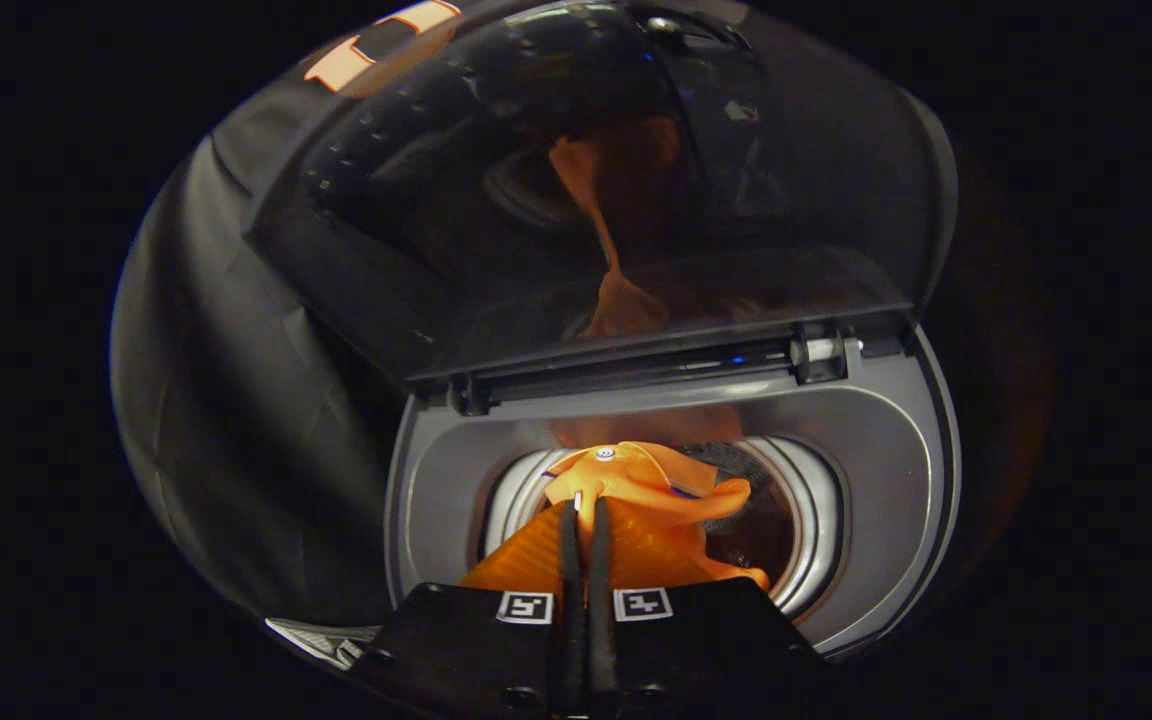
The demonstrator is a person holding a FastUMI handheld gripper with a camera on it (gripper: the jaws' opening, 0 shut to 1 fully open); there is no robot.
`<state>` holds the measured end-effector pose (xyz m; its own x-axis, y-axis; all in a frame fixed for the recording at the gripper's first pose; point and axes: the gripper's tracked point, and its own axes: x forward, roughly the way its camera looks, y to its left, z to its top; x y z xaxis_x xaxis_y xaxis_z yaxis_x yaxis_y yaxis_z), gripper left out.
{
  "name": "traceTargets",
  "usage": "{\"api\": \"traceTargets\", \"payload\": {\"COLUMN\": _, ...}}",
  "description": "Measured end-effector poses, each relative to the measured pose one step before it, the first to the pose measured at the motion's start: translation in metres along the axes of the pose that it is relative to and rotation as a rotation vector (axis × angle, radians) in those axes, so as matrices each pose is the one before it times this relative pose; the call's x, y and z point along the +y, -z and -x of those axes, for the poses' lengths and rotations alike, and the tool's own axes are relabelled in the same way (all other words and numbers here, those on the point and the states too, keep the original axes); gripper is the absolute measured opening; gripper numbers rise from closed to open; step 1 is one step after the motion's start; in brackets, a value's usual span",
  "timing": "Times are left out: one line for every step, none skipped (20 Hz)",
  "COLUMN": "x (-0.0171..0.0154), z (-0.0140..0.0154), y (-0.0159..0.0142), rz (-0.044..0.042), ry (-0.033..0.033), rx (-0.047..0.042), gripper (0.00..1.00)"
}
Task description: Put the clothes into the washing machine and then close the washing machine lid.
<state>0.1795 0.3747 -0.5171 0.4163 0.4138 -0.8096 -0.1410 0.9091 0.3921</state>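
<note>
My gripper (585, 512) is shut on an orange garment (646, 500), both fingers pinching a fold of the cloth. The garment hangs bunched from the fingertips over the round drum opening (796, 520) of the washing machine (866, 450). A small white button shows on the cloth just beyond the fingertips. The machine's dark see-through lid (536, 200) stands raised beyond the opening, hinged along its far side. An orange reflection of the garment shows in the lid.
The grey top panel (436, 470) of the machine rings the opening. The lid's hinge (816, 355) sits at the far right of the panel. Black cloth wall (226, 400) lies to the left of the machine.
</note>
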Motion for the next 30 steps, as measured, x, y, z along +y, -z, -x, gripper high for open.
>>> {"api": "traceTargets", "payload": {"x": -0.00135, "z": 0.00002, "y": 0.00293, "rz": 0.00787, "ry": 0.00983, "rx": 0.01671, "gripper": 0.08}}
{"api": "traceTargets", "payload": {"x": -0.00057, "z": -0.00371, "y": 0.00477, "rz": 0.00328, "ry": 0.00042, "rx": 0.02136, "gripper": 0.08}}
{"api": "traceTargets", "payload": {"x": -0.00048, "z": 0.00026, "y": 0.00404, "rz": 0.00018, "ry": 0.00400, "rx": 0.01085, "gripper": 0.09}}
{"api": "traceTargets", "payload": {"x": -0.00043, "z": -0.00131, "y": -0.00023, "rz": -0.00526, "ry": 0.00143, "rx": 0.00575, "gripper": 0.09}}
{"api": "traceTargets", "payload": {"x": -0.00113, "z": -0.00254, "y": 0.00138, "rz": -0.01152, "ry": -0.00330, "rx": -0.00065, "gripper": 0.09}}
{"api": "traceTargets", "payload": {"x": -0.00108, "z": -0.00514, "y": 0.00289, "rz": -0.00501, "ry": 0.00953, "rx": 0.01229, "gripper": 0.09}}
{"api": "traceTargets", "payload": {"x": -0.00469, "z": -0.00389, "y": 0.00402, "rz": 0.00701, "ry": 0.01467, "rx": 0.01058, "gripper": 0.09}}
{"api": "traceTargets", "payload": {"x": -0.00238, "z": 0.00008, "y": -0.00027, "rz": 0.00532, "ry": 0.00629, "rx": 0.00371, "gripper": 0.09}}
{"api": "traceTargets", "payload": {"x": -0.00183, "z": -0.00355, "y": 0.00019, "rz": -0.00049, "ry": 0.00595, "rx": -0.00122, "gripper": 0.09}}
{"api": "traceTargets", "payload": {"x": -0.00246, "z": -0.00209, "y": 0.00119, "rz": 0.00245, "ry": 0.00795, "rx": 0.00499, "gripper": 0.09}}
{"api": "traceTargets", "payload": {"x": -0.00060, "z": -0.00123, "y": 0.00249, "rz": -0.00130, "ry": 0.00619, "rx": 0.00298, "gripper": 0.09}}
{"api": "traceTargets", "payload": {"x": -0.00185, "z": -0.00013, "y": 0.00054, "rz": -0.00195, "ry": 0.00647, "rx": 0.00641, "gripper": 0.09}}
{"api": "traceTargets", "payload": {"x": -0.00033, "z": -0.00091, "y": 0.00248, "rz": -0.00004, "ry": 0.00110, "rx": 0.00772, "gripper": 0.09}}
{"api": "traceTargets", "payload": {"x": -0.00073, "z": -0.00047, "y": 0.00019, "rz": 0.00135, "ry": 0.00801, "rx": 0.00000, "gripper": 0.09}}
{"api": "traceTargets", "payload": {"x": -0.00338, "z": -0.00065, "y": 0.00139, "rz": 0.00176, "ry": 0.01271, "rx": 0.00088, "gripper": 0.09}}
{"api": "traceTargets", "payload": {"x": -0.00223, "z": 0.00251, "y": -0.00113, "rz": 0.00110, "ry": 0.00957, "rx": -0.00452, "gripper": 0.09}}
{"api": "traceTargets", "payload": {"x": -0.00137, "z": -0.00203, "y": 0.00099, "rz": -0.00281, "ry": 0.00929, "rx": 0.00136, "gripper": 0.12}}
{"api": "traceTargets", "payload": {"x": 0.00119, "z": 0.00187, "y": -0.00008, "rz": -0.00344, "ry": 0.00256, "rx": 0.00313, "gripper": 0.15}}
{"api": "traceTargets", "payload": {"x": 0.00065, "z": -0.00016, "y": 0.00118, "rz": 0.00206, "ry": 0.00228, "rx": -0.00342, "gripper": 0.24}}
{"api": "traceTargets", "payload": {"x": -0.00048, "z": 0.00121, "y": -0.00226, "rz": 0.00775, "ry": 0.00418, "rx": -0.00972, "gripper": 0.35}}
{"api": "traceTargets", "payload": {"x": -0.00283, "z": -0.00016, "y": -0.00053, "rz": 0.00457, "ry": 0.01181, "rx": -0.00415, "gripper": 0.45}}
{"api": "traceTargets", "payload": {"x": -0.00081, "z": 0.00014, "y": -0.00055, "rz": 0.00665, "ry": 0.00687, "rx": 0.00076, "gripper": 0.58}}
{"api": "traceTargets", "payload": {"x": -0.00150, "z": 0.00356, "y": 0.00170, "rz": 0.01086, "ry": 0.00910, "rx": 0.00241, "gripper": 0.72}}
{"api": "traceTargets", "payload": {"x": -0.00171, "z": 0.00307, "y": -0.00311, "rz": 0.01314, "ry": 0.00509, "rx": -0.00525, "gripper": 0.85}}
{"api": "traceTargets", "payload": {"x": -0.00069, "z": 0.00355, "y": -0.00119, "rz": 0.01317, "ry": 0.00731, "rx": -0.01595, "gripper": 0.99}}
{"api": "traceTargets", "payload": {"x": -0.00037, "z": 0.00398, "y": -0.00438, "rz": 0.01670, "ry": 0.00562, "rx": -0.01941, "gripper": 0.99}}
{"api": "traceTargets", "payload": {"x": -0.00083, "z": 0.00285, "y": -0.00187, "rz": 0.01548, "ry": 0.00835, "rx": -0.01384, "gripper": 0.99}}
{"api": "traceTargets", "payload": {"x": 0.00096, "z": 0.00490, "y": -0.00267, "rz": 0.00925, "ry": 0.00143, "rx": -0.01335, "gripper": 0.99}}
{"api": "traceTargets", "payload": {"x": 0.00129, "z": 0.00329, "y": -0.00178, "rz": 0.00492, "ry": -0.00088, "rx": -0.01447, "gripper": 0.99}}
{"api": "traceTargets", "payload": {"x": -0.00019, "z": 0.00600, "y": -0.00416, "rz": 0.00059, "ry": -0.00148, "rx": -0.01630, "gripper": 0.99}}
